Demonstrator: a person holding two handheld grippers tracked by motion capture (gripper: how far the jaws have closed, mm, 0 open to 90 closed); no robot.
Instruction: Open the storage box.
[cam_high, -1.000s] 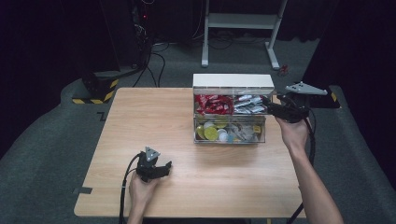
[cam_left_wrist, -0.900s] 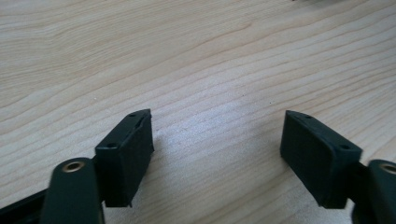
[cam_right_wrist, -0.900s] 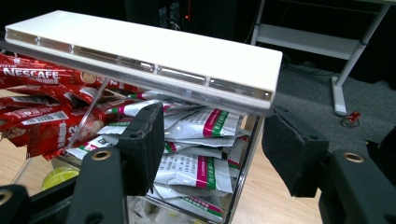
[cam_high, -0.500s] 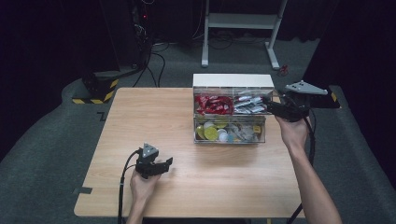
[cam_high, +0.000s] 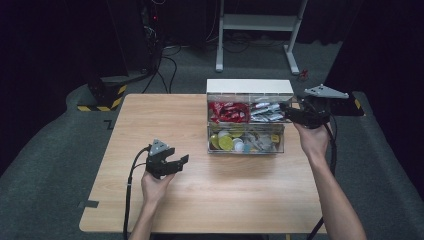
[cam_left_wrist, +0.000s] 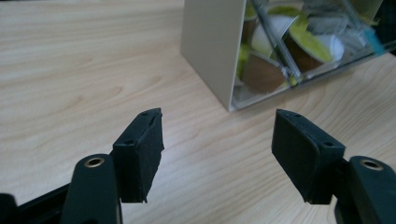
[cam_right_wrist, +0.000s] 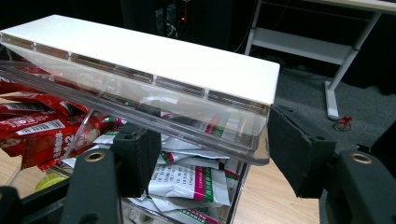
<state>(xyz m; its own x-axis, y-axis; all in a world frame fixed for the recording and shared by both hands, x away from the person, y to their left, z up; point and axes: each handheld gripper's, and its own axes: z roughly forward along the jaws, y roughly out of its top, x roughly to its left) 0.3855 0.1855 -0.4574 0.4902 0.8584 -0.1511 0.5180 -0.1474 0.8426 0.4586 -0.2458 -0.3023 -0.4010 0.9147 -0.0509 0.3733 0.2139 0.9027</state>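
A light wooden table (cam_high: 150, 120) carries one clear organizer box (cam_high: 247, 120), apparently two-tiered.

A light wooden table (cam_high: 150, 120) stands on a dark grey carpet floor (cam_high: 55, 165). Behind it is a white metal stand (cam_high: 260, 22) and black cables (cam_high: 167, 62). A yellow and black striped block (cam_high: 102, 95) sits nearby. The room is dark.
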